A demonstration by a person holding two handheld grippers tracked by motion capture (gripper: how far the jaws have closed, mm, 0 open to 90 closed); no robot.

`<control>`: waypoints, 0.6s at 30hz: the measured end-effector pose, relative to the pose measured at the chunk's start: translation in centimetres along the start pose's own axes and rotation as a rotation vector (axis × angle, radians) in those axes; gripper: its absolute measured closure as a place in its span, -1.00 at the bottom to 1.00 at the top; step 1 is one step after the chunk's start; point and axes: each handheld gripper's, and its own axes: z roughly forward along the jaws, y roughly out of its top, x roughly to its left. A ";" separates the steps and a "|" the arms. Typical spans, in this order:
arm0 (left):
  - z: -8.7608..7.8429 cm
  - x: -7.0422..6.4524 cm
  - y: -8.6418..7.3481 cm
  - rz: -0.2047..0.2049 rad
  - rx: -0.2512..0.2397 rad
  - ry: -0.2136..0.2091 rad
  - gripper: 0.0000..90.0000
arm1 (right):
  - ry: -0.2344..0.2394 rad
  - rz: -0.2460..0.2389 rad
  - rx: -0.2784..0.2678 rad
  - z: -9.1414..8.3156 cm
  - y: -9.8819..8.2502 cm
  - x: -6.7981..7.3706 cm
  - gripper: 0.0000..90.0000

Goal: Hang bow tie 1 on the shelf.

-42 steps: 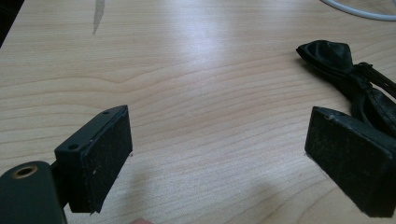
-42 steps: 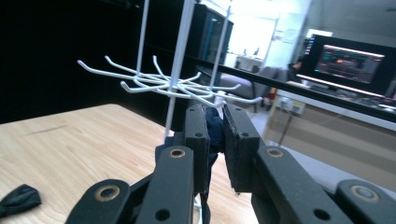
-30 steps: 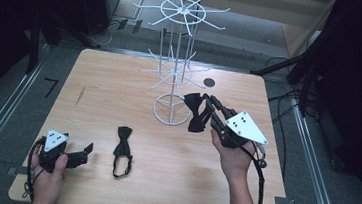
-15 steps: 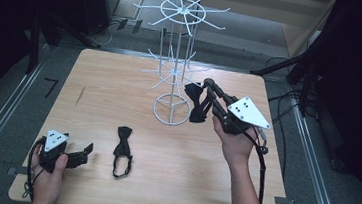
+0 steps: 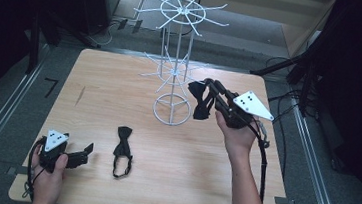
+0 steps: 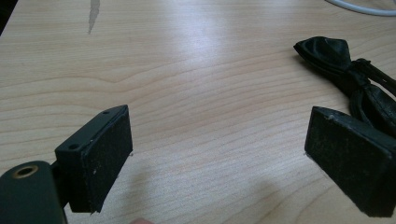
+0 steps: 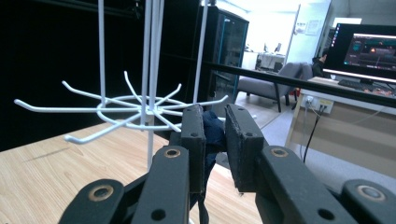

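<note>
A black bow tie [image 5: 200,103] hangs from my right gripper [image 5: 211,88], which is shut on it and held above the table just right of the white wire rack [image 5: 176,71]. In the right gripper view the dark cloth [image 7: 214,133] is pinched between the pads, close to the rack's lower ring of hooks [image 7: 140,109]. A second black bow tie [image 5: 123,149] lies flat on the table near the front. My left gripper [image 5: 83,154] rests at the front left corner, open, with nothing between its fingers [image 6: 100,154]. That tie [image 6: 336,58] lies just beyond its right jaw.
The wooden table [image 5: 110,85] has a dark streak at its left. The rack's round base [image 5: 170,110] stands mid-table and a taller ring of hooks [image 5: 181,11] spreads above. Cables trail off the right edge. Dark floor and equipment surround the table.
My right gripper has carried its bow tie away from the person and a little higher, closer to the rack's lower hooks. The left gripper and the tie on the table have not moved.
</note>
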 end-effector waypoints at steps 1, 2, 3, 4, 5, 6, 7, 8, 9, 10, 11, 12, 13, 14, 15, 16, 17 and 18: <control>0.0 0.0 0.0 0.001 0.001 0.001 -0.81 | 0.005 0.007 0.000 -0.1 -0.2 0.2 0.77; 0.0 0.0 0.0 0.001 0.001 0.001 -0.81 | 0.005 0.007 0.000 -0.1 -0.2 0.2 0.77; 0.0 0.0 0.0 0.001 0.001 0.001 -0.81 | 0.009 0.002 0.001 -0.2 -0.2 0.6 0.77; 0.0 0.0 0.0 0.000 0.001 0.001 -0.81 | 0.011 -0.007 0.003 -0.3 -0.2 0.8 0.77; 0.0 0.0 0.0 0.000 -0.001 -0.001 -0.81 | 0.012 -0.013 0.003 -0.3 -0.1 0.9 0.76; 0.0 0.0 0.0 -0.001 -0.003 0.000 -0.81 | 0.012 -0.013 0.003 -0.3 -0.1 0.9 0.76; 0.0 0.0 0.0 0.000 -0.003 0.002 -0.81 | 0.011 -0.008 -0.005 -0.3 0.0 0.8 0.76; 0.0 0.0 0.0 0.000 -0.003 0.002 -0.81 | 0.011 -0.008 -0.005 -0.3 0.0 0.8 0.76; 0.0 0.0 0.0 0.001 -0.003 0.001 -0.81 | 0.010 0.002 -0.006 -0.4 0.0 0.7 0.76; 0.0 0.0 0.0 0.002 -0.002 0.002 -0.81 | 0.004 0.010 -0.010 -0.4 0.1 0.4 0.76; 0.0 0.0 0.0 0.001 -0.002 0.002 -0.81 | -0.004 0.015 -0.012 -0.4 0.1 0.2 0.76; 0.0 0.0 0.0 0.001 -0.001 0.002 -0.81 | -0.009 0.020 -0.011 -0.5 0.1 0.0 0.76; 0.0 0.0 0.0 0.000 -0.001 0.001 -0.81 | -0.009 0.018 -0.010 -0.5 0.2 -0.1 0.76; 0.0 0.0 0.0 0.000 0.000 0.000 -0.81 | -0.004 0.017 -0.012 -0.7 0.3 -0.2 0.76; 0.0 0.0 0.0 0.000 0.000 0.000 -0.81 | -0.004 0.017 -0.012 -0.7 0.3 -0.2 0.76; 0.0 0.0 0.0 0.000 0.000 -0.001 -0.81 | 0.004 0.017 -0.012 -1.0 0.4 -0.2 0.76; 0.0 0.0 0.0 -0.001 0.000 0.000 -0.81 | 0.004 0.017 -0.012 -1.0 0.4 -0.2 0.76; 0.0 0.0 0.0 -0.001 -0.001 0.000 -0.81 | 0.008 0.021 -0.011 -1.2 0.4 -0.1 0.76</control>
